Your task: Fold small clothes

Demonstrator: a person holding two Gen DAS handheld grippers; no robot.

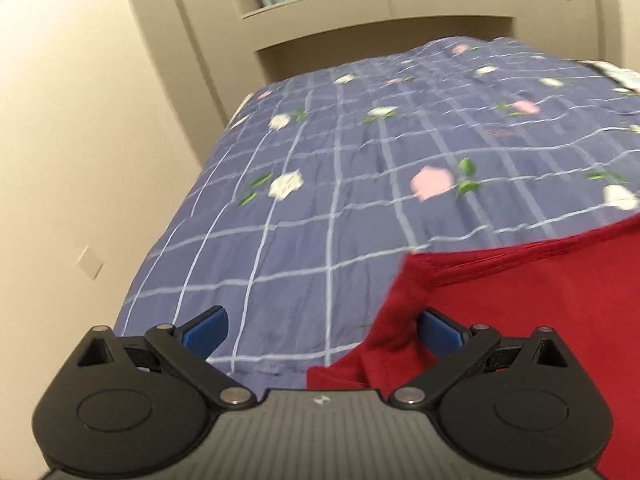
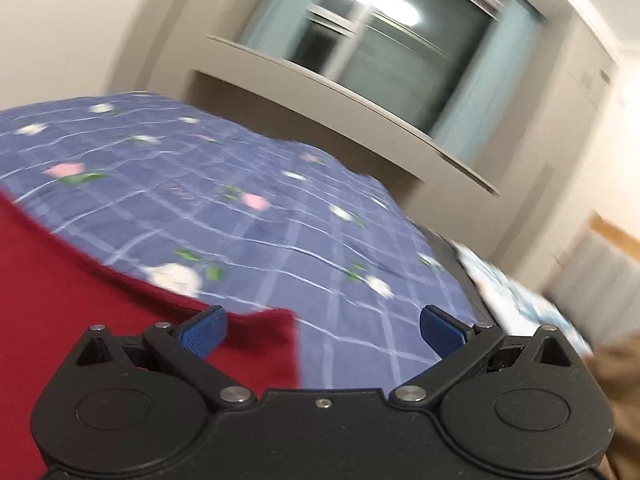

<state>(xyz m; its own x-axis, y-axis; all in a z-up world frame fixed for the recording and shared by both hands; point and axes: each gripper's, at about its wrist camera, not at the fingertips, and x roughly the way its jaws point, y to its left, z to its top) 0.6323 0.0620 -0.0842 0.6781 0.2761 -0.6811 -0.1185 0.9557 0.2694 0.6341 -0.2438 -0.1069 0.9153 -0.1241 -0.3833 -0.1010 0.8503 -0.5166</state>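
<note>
Left tongs [image 1: 322,330] spread wide, blue pads [image 1: 206,334] apart, gripping nothing; right pad poised against a rumpled corner of the red garment [image 1: 520,320], left pad over bare quilt [image 1: 320,180]. Likely aimed so as to straddle that near corner for a pinch, though contact with the cloth not clear enough to call. Right tongs [image 2: 322,332] equally wide and empty, left pad [image 2: 204,336] above the opposite red corner [image 2: 256,332], right pad over quilt [image 2: 280,220]. Placed as a mirrored pair, one at each near corner, probably ready for a lift and a fold away across the bed. Garment [image 2: 60,300] spread fairly flat on the blue checked, flowered quilt, filling the ground between the two views, its far hem running as a straight edge. Beyond the bed: a pale ledge [image 1: 380,0] under a window [image 2: 380,40], and plain wall. Hard to tell: kind of garment, since sleeves, neck and most of the body cut off by the frame edges and by the tong housings; whether already folded once, only a doubled-looking hem hinting at layers. Both views smeared with blur. Pale heap [image 2: 512,292] and brown shape at the right bed edge not identifiable.
</note>
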